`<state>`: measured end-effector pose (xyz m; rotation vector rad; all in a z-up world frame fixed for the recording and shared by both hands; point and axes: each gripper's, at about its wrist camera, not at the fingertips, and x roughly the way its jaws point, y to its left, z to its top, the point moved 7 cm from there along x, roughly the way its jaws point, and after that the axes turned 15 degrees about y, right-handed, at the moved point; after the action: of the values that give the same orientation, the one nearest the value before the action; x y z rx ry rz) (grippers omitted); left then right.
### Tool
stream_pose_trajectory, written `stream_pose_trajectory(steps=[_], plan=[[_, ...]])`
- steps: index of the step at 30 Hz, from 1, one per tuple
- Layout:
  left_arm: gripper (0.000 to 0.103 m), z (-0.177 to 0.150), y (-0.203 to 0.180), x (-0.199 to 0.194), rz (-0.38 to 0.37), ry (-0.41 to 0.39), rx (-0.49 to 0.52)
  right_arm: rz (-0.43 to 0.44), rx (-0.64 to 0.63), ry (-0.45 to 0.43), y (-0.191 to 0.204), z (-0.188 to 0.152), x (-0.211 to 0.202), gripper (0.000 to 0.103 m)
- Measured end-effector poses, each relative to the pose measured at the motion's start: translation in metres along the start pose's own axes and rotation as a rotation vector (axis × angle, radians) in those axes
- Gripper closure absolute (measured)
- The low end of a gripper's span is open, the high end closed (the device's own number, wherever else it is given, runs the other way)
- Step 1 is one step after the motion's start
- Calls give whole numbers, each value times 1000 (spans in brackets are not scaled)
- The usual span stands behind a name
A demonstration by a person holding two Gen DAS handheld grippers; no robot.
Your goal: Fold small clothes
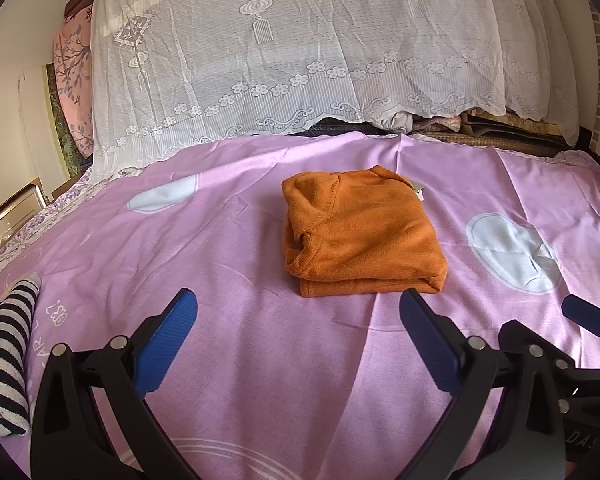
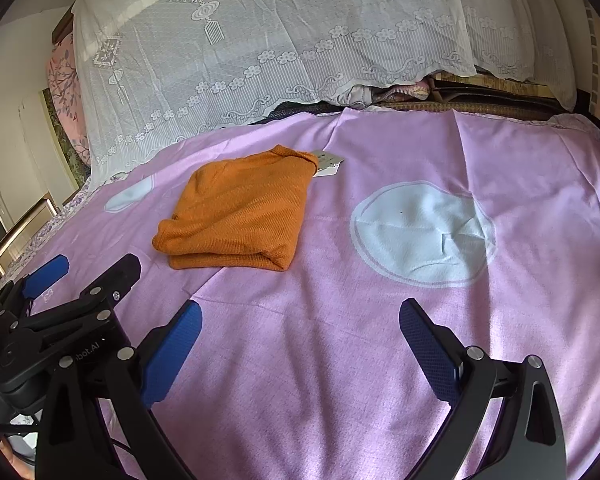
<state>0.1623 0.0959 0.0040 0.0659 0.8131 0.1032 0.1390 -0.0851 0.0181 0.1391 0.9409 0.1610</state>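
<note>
Now, by label:
Orange garment (image 1: 360,236): folded flat, middle of pink bedsheet (image 1: 260,360).
Left gripper (image 1: 298,312): spread wide, empty, near garment's front edge.
Right gripper (image 2: 300,320): spread wide, empty, above sheet.
Striped cloth (image 1: 4,352): far left.

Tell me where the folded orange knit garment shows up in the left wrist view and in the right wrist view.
Left wrist view: the folded orange knit garment lies just right of centre on the pink bedsheet.
Right wrist view: the garment lies left of centre.
Shared landmark: the large white circle printed on the sheet, to the garment's right in both views.
</note>
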Motion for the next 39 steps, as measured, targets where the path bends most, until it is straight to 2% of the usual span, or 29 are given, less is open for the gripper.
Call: stream_pose_trajectory(steps=[39], plan=[[4,1,1,1,-1,1,3,5,2,9,-1,-1,2,4]])
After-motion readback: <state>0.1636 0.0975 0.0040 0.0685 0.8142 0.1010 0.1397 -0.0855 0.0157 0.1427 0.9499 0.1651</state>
